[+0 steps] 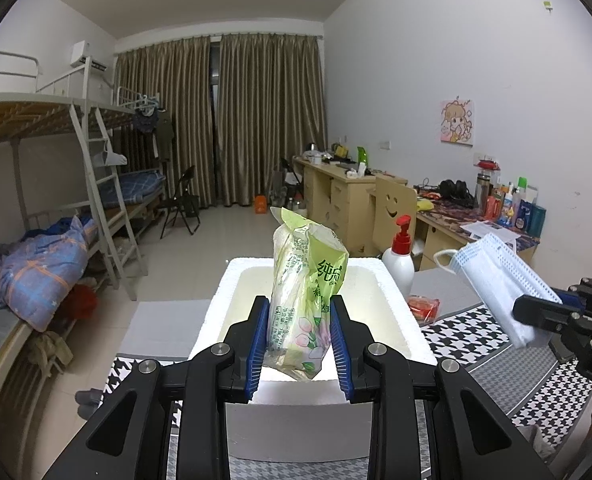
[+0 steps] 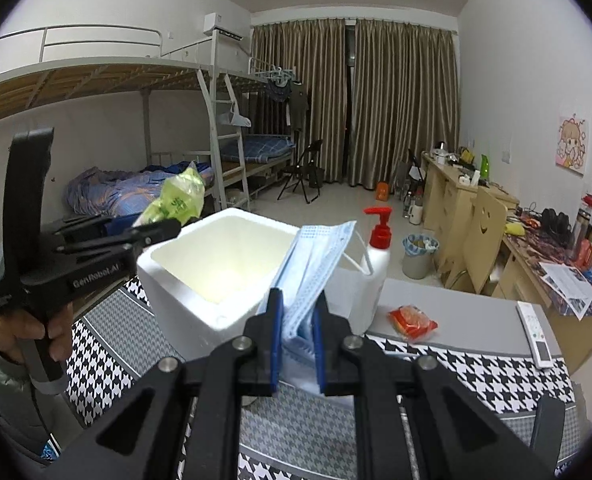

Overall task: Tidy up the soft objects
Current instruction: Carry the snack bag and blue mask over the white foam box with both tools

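Left wrist view: my left gripper [image 1: 299, 334] is clamped on a green tissue pack [image 1: 307, 292], which stands upright between the blue pads, held above the open white foam box [image 1: 395, 312]. The box sits on a houndstooth cloth [image 1: 491, 340] and serves as my landmark. To the right of the box, my right gripper [image 1: 535, 314] pinches a stack of blue face masks [image 1: 499, 280], lifted clear of the cloth. Just behind the box's right corner stands a white pump bottle [image 1: 400, 258] with a red top. A small red packet [image 1: 423, 307] lies on the grey surface right of the box.

Right wrist view: my right gripper [image 2: 297, 334] grips the masks [image 2: 315, 264] at their lower end, in front of the box [image 2: 184, 280]. A white remote [image 2: 533, 334] lies far right of the box.
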`<state>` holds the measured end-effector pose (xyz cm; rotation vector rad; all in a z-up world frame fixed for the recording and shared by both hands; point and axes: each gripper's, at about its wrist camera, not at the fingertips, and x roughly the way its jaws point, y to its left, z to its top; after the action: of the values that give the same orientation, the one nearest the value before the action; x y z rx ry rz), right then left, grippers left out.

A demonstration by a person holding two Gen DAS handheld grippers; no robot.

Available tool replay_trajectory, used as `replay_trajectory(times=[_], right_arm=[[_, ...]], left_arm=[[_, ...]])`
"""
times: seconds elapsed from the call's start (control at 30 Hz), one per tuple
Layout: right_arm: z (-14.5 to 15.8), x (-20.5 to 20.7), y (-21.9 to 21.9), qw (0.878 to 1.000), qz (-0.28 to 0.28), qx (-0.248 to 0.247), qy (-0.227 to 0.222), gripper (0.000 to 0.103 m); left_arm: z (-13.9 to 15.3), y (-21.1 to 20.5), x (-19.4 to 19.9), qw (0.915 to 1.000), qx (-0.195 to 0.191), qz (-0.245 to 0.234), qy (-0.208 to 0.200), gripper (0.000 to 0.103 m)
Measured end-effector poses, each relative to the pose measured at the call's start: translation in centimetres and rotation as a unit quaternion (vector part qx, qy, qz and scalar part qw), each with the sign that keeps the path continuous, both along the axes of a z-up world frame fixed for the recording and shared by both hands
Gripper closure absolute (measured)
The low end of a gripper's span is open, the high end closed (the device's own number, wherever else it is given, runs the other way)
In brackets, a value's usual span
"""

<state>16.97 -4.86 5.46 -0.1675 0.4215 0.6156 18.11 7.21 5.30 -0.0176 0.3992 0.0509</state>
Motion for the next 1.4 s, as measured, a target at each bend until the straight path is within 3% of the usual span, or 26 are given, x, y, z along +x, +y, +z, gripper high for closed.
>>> replay_trajectory(times=[0.67,0.8,0.97,1.1,1.17,1.4], right_arm=[[1.6,1.1,3.4,1.000,0.026,-0.011,-0.010,0.086],[1.5,1.5,3.6,0.999,0.030,-0.010,-0.006,0.086],[1.6,1.5,4.1,0.999,0.033,-0.013,-0.005,0.086],[1.6,1.6,4.5,0.999,0.037,-0.015,-0.003,0.086],[1.5,1.7,4.7,0.999,0.037,-0.016,0.000,0.086],[1.7,2.4,5.9,0.999,0.049,-0.014,0.012,0.086]], left_arm=[[-0.7,0.4,2.1,0.9997,0.009,0.013,0.019,0.071],[-0.9,0.9,2.5,0.9995,0.008,0.019,0.025,0.064],[-1.0,1.7,2.4,0.9994,0.001,0.025,0.023,0.036],[-0.7,2.5,2.0,0.9994,-0.006,0.030,0.019,0.032],[-0.6,3.0,1.5,0.9991,-0.014,0.037,0.014,0.024],[0.2,3.6,0.3,0.9981,-0.016,0.059,-0.005,0.014]])
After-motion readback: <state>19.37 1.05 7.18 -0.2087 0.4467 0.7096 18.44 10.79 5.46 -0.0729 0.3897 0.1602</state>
